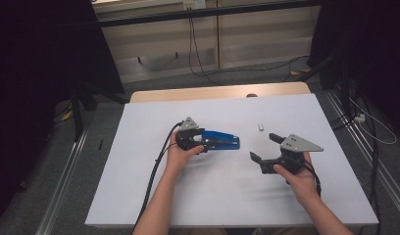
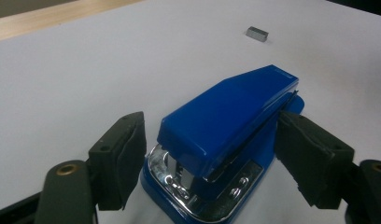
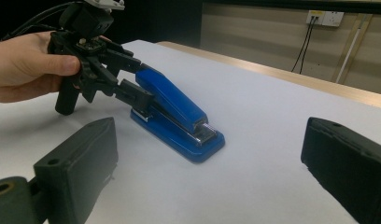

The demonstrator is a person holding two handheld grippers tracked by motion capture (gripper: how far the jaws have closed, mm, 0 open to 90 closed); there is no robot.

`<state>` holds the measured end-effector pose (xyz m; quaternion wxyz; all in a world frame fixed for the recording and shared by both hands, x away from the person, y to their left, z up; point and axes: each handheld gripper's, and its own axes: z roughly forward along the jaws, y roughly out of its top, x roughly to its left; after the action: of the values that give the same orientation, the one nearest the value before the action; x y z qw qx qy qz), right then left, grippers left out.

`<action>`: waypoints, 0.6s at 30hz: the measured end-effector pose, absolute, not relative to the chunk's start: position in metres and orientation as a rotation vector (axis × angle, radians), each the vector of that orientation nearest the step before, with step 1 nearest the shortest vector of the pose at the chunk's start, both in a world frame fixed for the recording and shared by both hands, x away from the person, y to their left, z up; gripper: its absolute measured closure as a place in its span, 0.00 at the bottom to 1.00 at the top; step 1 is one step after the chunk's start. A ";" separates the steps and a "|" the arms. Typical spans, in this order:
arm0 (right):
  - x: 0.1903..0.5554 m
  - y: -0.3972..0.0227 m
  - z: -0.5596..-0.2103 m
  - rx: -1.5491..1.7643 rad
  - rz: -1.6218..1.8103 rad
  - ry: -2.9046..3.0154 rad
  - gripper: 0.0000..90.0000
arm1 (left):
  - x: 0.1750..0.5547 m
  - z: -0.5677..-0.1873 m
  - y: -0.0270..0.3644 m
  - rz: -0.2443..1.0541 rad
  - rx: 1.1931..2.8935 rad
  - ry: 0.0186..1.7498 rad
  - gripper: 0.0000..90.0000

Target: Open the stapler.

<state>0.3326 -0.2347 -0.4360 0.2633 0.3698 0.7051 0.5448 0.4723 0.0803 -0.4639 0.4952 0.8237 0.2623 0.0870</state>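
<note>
A blue stapler with a chrome inside lies flat on the white table, left of centre. My left gripper reaches over the stapler's hinged rear end, one jaw on each side. In the left gripper view the stapler sits between the black pads; a narrow gap shows at the left pad, while the right pad is at the stapler's side. The right gripper hovers to the right of the stapler with its jaws wide apart and nothing between them. From the right gripper view, the stapler lies ahead with its nose toward that gripper.
A small grey block of staples rests on the table beyond the right gripper, also in the left gripper view as the staple block. The table's wooden far edge runs across the back. Cables trail on the floor behind.
</note>
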 end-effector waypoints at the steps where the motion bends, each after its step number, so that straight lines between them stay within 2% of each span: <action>1: 0.332 -0.235 -0.436 0.999 1.466 1.910 0.04 | 0.474 -0.464 0.080 0.217 2.010 0.622 0.34; 3: 0.332 -0.236 -0.436 1.001 1.464 1.910 0.04 | 0.474 -0.464 0.080 0.205 2.013 0.619 0.36; 6: 0.333 -0.237 -0.437 1.006 1.458 1.912 0.04 | 0.474 -0.464 0.079 0.191 2.034 0.594 0.44; 18: 0.336 -0.231 -0.439 1.010 1.452 1.933 0.04 | 0.474 -0.461 0.082 0.165 2.040 0.606 0.47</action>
<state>0.3357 -0.2312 -0.4387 0.2576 0.3725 0.7128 0.5356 0.4744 0.0816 -0.4610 0.4824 0.8372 0.2486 0.0676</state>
